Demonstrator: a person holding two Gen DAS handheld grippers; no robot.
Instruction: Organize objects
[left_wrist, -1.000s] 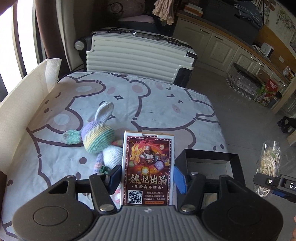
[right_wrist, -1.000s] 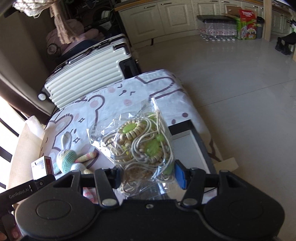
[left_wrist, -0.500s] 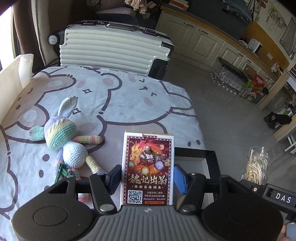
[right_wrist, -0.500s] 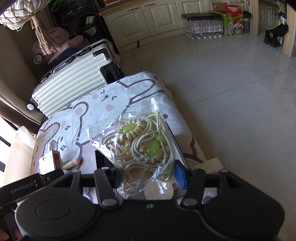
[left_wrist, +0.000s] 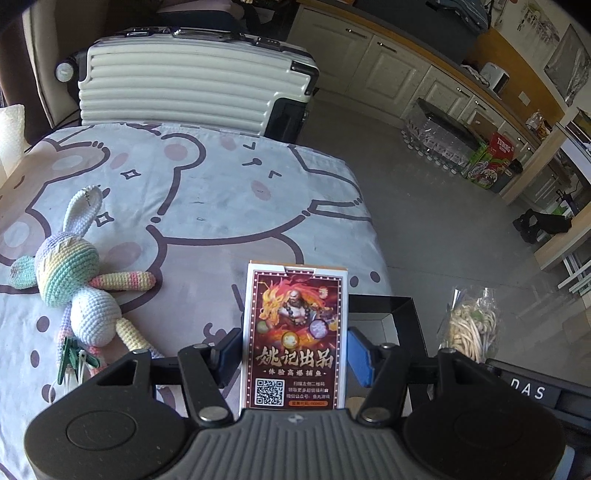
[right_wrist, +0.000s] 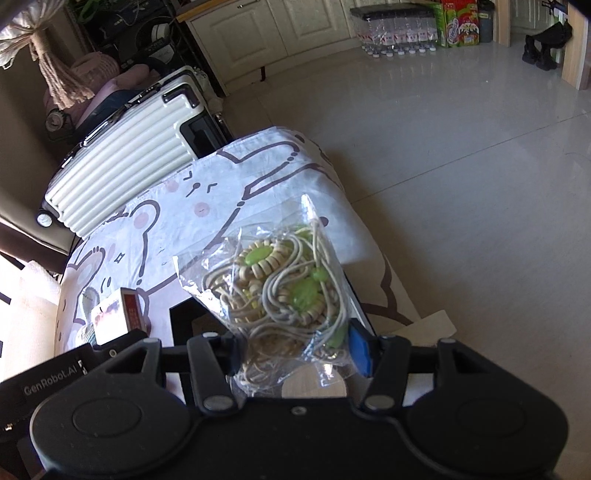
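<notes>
My left gripper (left_wrist: 293, 354) is shut on a red card box (left_wrist: 295, 332) with a dragon picture, held upright above the bear-print cloth (left_wrist: 192, 206). Just beyond it sits a black open box (left_wrist: 399, 306) at the cloth's right edge. My right gripper (right_wrist: 293, 349) is shut on a clear bag of beaded cord (right_wrist: 280, 288) with green beads, held over the same black box (right_wrist: 181, 321). In the left wrist view that bag (left_wrist: 472, 325) shows at the right. The card box (right_wrist: 118, 314) appears at the left of the right wrist view.
A crocheted pastel rabbit (left_wrist: 77, 288) lies on the cloth at the left, with a green clip (left_wrist: 70, 354) by its legs. A white ribbed suitcase (left_wrist: 192, 85) stands behind the table. Grey floor (left_wrist: 443, 229) drops away to the right, with cabinets and bottled water beyond.
Both grippers have moved toward the right end of the table and lowered a little, each keeping its load. The rabbit has slid left in view and the black box is nearer under both.
</notes>
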